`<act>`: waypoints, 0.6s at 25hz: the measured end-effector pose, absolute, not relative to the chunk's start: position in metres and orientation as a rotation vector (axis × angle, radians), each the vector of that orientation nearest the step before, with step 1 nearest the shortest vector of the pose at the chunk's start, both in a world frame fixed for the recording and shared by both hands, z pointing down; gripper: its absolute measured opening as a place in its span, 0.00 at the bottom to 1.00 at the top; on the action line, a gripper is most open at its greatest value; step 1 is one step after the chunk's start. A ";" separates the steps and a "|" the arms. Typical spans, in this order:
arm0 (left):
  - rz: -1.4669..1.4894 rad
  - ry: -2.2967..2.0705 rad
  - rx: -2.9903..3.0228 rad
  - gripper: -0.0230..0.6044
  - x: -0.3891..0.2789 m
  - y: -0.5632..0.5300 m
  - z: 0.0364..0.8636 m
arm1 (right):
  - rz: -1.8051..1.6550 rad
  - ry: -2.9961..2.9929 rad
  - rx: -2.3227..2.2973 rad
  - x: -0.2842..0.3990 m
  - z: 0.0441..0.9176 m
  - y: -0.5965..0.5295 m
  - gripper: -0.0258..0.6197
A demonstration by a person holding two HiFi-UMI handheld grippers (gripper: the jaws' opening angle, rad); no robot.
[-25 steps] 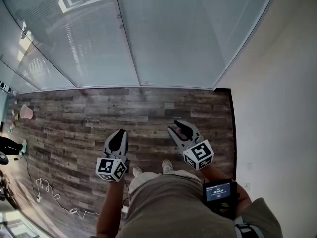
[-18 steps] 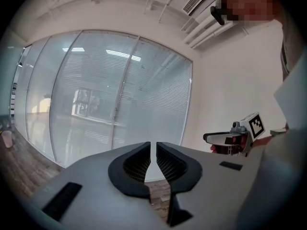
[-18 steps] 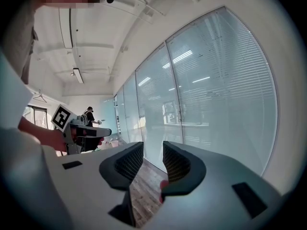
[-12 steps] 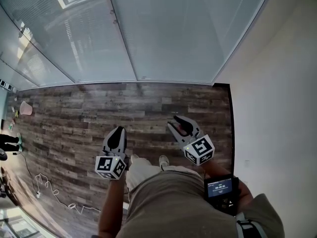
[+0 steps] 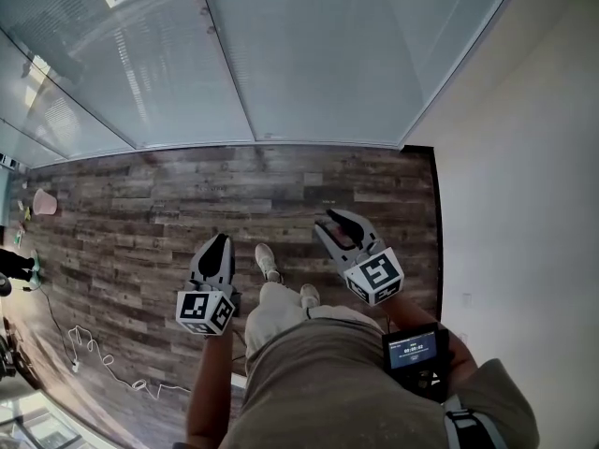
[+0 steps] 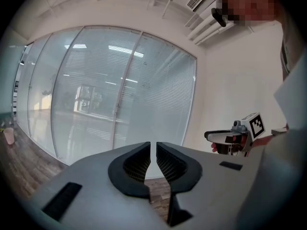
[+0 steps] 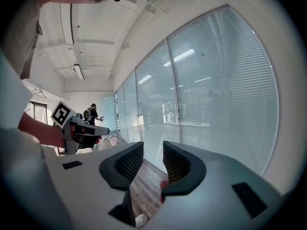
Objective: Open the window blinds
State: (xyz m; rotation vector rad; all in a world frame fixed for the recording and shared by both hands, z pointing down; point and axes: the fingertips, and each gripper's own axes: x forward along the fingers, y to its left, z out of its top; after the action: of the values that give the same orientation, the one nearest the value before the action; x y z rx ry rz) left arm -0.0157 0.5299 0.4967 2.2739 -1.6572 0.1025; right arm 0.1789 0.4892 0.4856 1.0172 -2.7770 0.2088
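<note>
Shoe [image 5: 267, 262] forward — left claw [image 5: 218, 241] closed (right claw [image 5: 329, 221] agape)

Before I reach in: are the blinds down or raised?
Down: the blinds hang slatted right to the floor.

Pale blue-grey window blinds [image 5: 309, 54] carry fine horizontal slat lines. The floor [image 5: 140, 204] is streaked grey-brown planks and the wall [image 5: 524, 157] cream. The left claw [image 5: 218, 239] and right claw [image 5: 330, 219] are grey, their cubes [image 5: 205, 311] patterned in black-and-white squares. A bucket [image 5: 44, 201] is pink.
</note>
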 end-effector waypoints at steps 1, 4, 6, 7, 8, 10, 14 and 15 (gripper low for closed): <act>0.108 -1.652 2.270 0.10 -0.019 0.524 0.500 | 0.213 -2.777 1.024 0.176 0.486 0.484 0.22; 0.134 -1.624 2.273 0.10 -0.026 0.501 0.508 | 0.176 -2.771 1.045 0.167 0.481 0.468 0.22; 0.159 -1.608 2.282 0.10 -0.030 0.489 0.512 | 0.131 -2.760 1.046 0.160 0.477 0.463 0.22; 0.166 -1.604 2.285 0.10 -0.034 0.481 0.513 | 0.121 -2.755 1.045 0.154 0.477 0.458 0.22; 0.168 -1.600 2.288 0.10 -0.038 0.472 0.514 | 0.123 -2.752 1.047 0.149 0.478 0.450 0.22; 0.164 -1.588 2.293 0.10 -0.046 0.452 0.515 | 0.156 -2.750 1.058 0.138 0.482 0.430 0.22; 0.154 -1.568 2.305 0.10 -0.070 0.410 0.515 | 0.175 -2.744 1.057 0.109 0.481 0.392 0.22; 0.151 -1.565 2.305 0.10 -0.077 0.401 0.514 | 0.172 -2.744 1.054 0.101 0.480 0.384 0.22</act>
State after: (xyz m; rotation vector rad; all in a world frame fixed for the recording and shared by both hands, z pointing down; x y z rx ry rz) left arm -0.0768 0.4005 0.5140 2.3054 -1.5648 0.1513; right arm 0.1007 0.3838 0.4795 1.0542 -2.7435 0.1722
